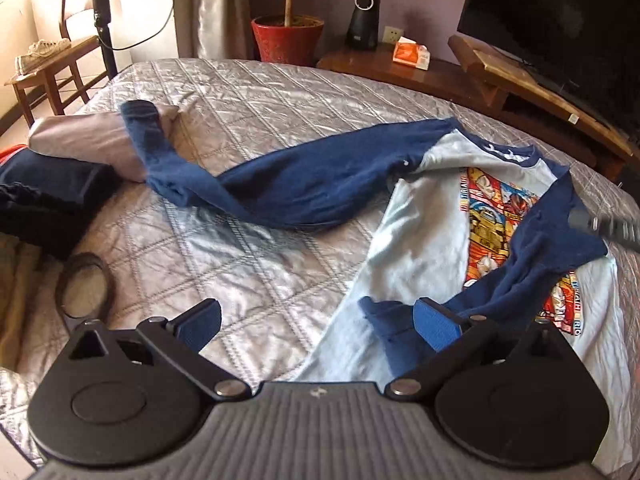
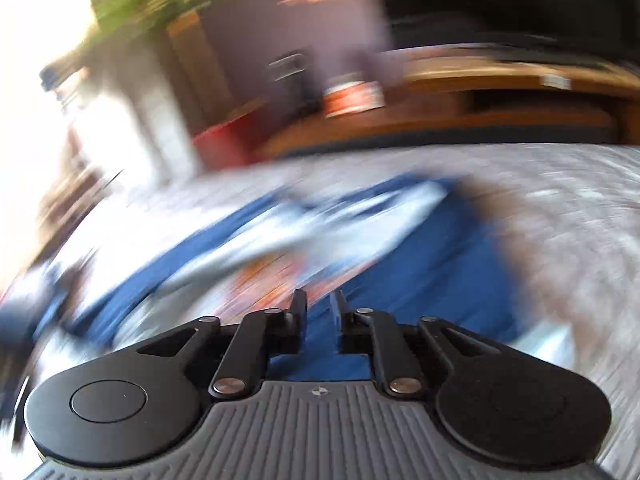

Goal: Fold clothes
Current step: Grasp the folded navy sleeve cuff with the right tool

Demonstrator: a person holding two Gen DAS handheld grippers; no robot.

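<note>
A pale grey shirt [image 1: 416,248] with navy sleeves and a colourful print [image 1: 492,220] lies face up on the quilted bed [image 1: 248,128]. One navy sleeve [image 1: 280,188] stretches left toward a pillow. The other sleeve [image 1: 532,256] is folded across the print, and its cuff [image 1: 384,316] lies by my left gripper [image 1: 318,324], which is open wide and holds nothing. At the right edge, my right gripper [image 1: 600,226] meets the raised fold of that sleeve. The right wrist view is heavily blurred; there my right gripper [image 2: 319,308] has narrow jaws over navy cloth [image 2: 420,280].
A pink-grey pillow [image 1: 80,140] and dark folded clothes [image 1: 48,196] sit at the left, with a dark looped strap [image 1: 86,284] in front of them. Beyond the bed stand a wooden bench [image 1: 532,92] with a TV [image 1: 560,20], a red plant pot [image 1: 286,38] and a chair [image 1: 48,72].
</note>
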